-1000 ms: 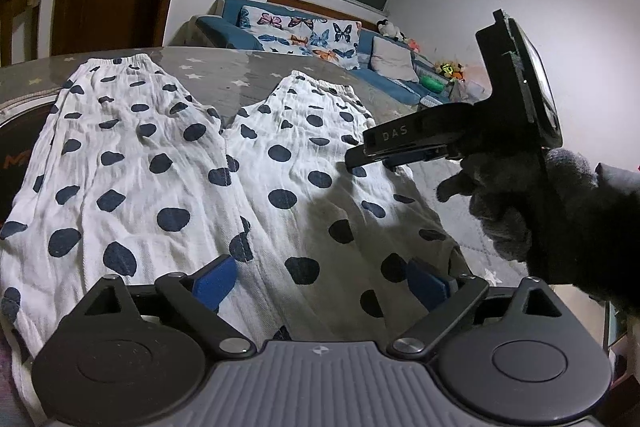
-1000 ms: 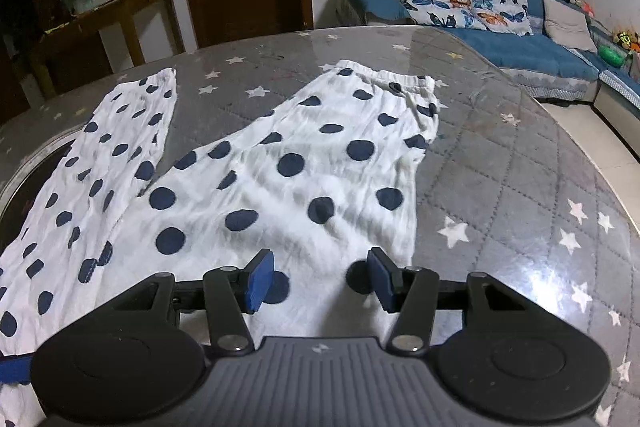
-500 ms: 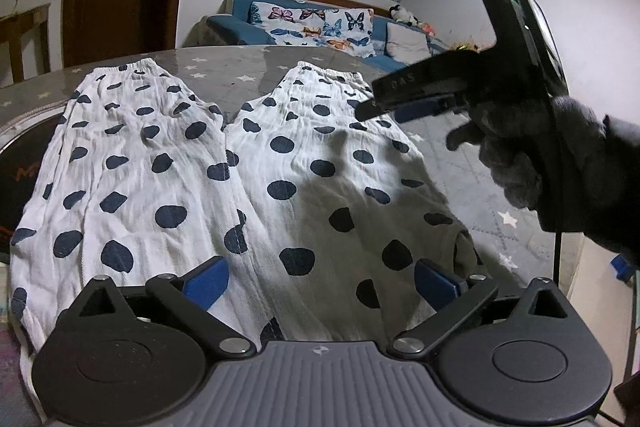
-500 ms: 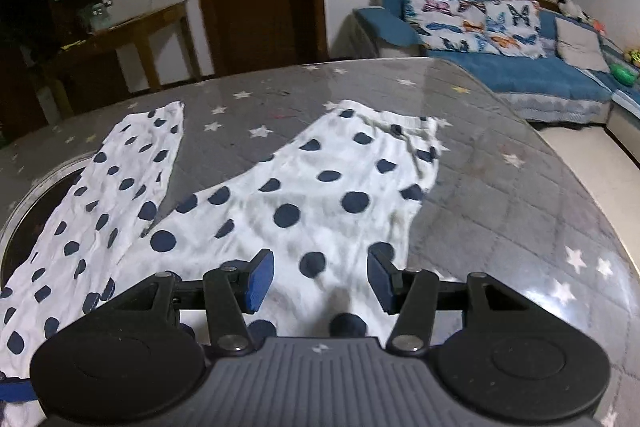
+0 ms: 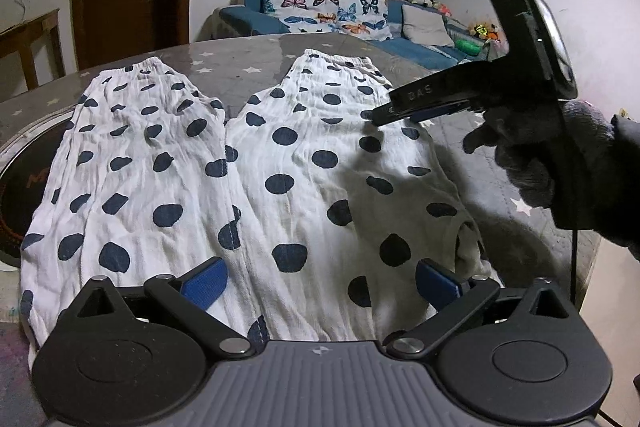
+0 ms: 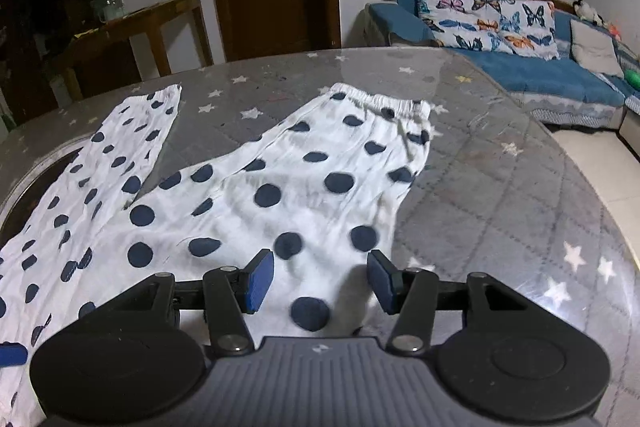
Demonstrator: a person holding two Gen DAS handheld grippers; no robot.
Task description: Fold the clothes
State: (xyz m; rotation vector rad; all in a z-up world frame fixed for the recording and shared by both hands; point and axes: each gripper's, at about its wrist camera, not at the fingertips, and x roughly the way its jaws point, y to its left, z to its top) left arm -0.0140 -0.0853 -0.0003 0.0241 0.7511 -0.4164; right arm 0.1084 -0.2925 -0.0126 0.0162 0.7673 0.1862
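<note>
Dim indoor light — glare on the table [image 6: 500,195], fisheye-bent edges.

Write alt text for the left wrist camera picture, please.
White cotton trousers with dark blue dots lie spread flat on a grey star-patterned table. The open left gripper hovers near the waist; a gloved hand holds the right gripper above.

White trousers [image 5: 304,163] with dark blue polka dots are spread flat on the star-patterned table [image 6: 500,187], the two legs laid side by side and fanned apart toward their gathered, elasticated cuffs. The cloth is lightly wrinkled. A small fold is seen at the right edge, perhaps a pocket; the waist end is hidden.
</note>
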